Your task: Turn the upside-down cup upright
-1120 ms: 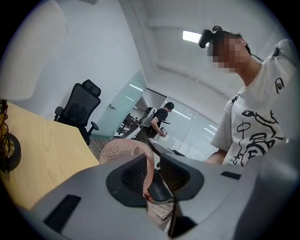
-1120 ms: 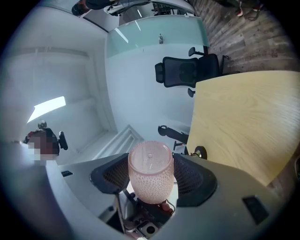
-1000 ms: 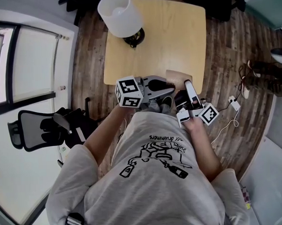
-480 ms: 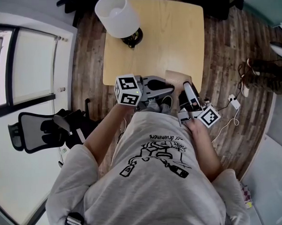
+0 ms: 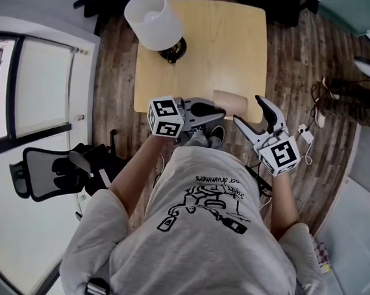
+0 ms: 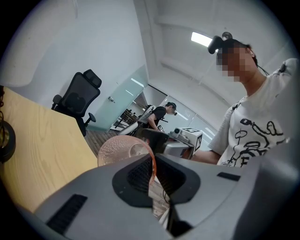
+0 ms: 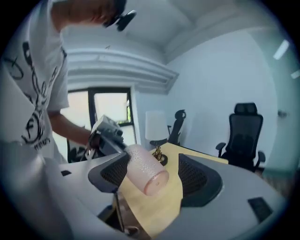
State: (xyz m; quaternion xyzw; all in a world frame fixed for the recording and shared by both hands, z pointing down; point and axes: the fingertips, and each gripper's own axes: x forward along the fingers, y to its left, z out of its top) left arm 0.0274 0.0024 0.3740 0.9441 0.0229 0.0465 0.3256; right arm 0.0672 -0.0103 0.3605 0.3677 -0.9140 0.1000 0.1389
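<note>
Pinching the cup's (image 6: 119, 150) rim, hidden overhead, left fingers (image 6: 93, 197) hold it between opening right fingers (image 7: 201, 180).

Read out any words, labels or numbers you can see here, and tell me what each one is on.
Shirt print: one line of lettering, upside down in the head view, too small to read.
Left marker cube, right marker cube: square patterns only, no words.
Cup: no print.

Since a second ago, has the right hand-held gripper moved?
Yes. The right hand-held gripper has rolled over and shifted right, off the corner of the table; its jaws are opening around the cup.
</note>
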